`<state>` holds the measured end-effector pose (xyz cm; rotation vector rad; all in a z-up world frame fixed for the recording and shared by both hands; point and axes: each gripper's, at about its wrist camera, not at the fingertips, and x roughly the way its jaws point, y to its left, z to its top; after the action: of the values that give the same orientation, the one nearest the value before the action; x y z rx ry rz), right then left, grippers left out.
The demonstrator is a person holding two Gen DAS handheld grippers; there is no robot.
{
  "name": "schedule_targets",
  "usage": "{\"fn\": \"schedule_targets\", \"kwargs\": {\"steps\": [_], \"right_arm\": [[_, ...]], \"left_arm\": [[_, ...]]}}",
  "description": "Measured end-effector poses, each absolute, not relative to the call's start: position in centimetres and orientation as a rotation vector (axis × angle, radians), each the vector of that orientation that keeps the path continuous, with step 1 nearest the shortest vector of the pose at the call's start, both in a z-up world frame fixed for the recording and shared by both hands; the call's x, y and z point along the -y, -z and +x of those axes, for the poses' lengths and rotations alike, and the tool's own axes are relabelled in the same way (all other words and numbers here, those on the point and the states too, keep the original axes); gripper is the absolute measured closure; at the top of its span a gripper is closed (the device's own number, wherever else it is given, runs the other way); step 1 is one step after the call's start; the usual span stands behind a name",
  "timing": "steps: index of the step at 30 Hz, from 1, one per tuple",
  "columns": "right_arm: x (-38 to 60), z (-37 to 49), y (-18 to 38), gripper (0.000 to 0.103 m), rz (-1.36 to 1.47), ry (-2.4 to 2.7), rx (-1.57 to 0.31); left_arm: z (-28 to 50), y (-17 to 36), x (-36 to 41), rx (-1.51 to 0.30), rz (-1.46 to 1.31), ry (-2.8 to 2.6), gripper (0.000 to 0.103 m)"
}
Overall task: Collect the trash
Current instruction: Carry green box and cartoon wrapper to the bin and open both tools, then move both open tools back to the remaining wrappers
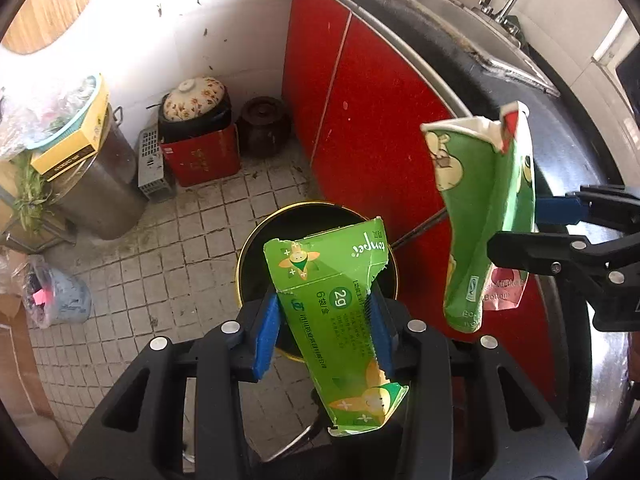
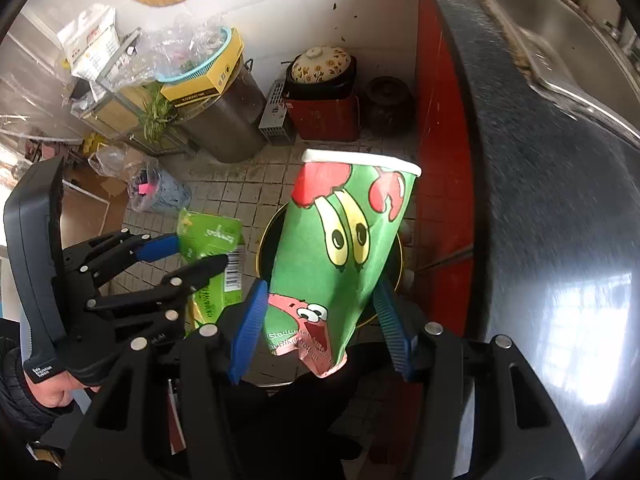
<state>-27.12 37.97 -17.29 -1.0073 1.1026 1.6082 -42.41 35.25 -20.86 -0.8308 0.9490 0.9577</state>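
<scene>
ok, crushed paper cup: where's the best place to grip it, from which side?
Low on the flattened body of the paper cup, as the right hand-held gripper holds it: pads on the two broad creased faces, coming from the base end. The rolled rim is wider and still rounded.

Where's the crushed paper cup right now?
The crushed paper cup is clamped in the right gripper, hanging above the black gold-rimmed bin on the tiled floor, beside the red cabinet doors. In the left wrist view it is at right.
</scene>
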Motion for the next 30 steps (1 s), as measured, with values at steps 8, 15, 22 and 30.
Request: {"fn": "schedule_targets", "kwargs": {"steps": [8,15,22,30], "right_arm": [[-39.8,-27.0,18.8,0.026,-1.034,-1.617,-1.105],[-39.2,-26.1,18.4,0.025,-1.012,-1.62,-1.117],[-34.9,-22.0,11.0,0.021,-0.841,-1.617,-1.028],[-20.2,-8.7,2.6,0.012,-0.528,-1.307,-0.906]], "left_arm": [[-42.2,23.2,-37.2,-0.951,-0.834,-0.98,0.027],[-42.3,22.8,-37.0,-0.961,-0.837,-1.007,0.027],[-40.3,17.7,-35.7,-0.954,-0.734,-0.997,0.017],[-27.6,9.4,-30.8,-0.919,-0.491,-0.757,0.008]]}}
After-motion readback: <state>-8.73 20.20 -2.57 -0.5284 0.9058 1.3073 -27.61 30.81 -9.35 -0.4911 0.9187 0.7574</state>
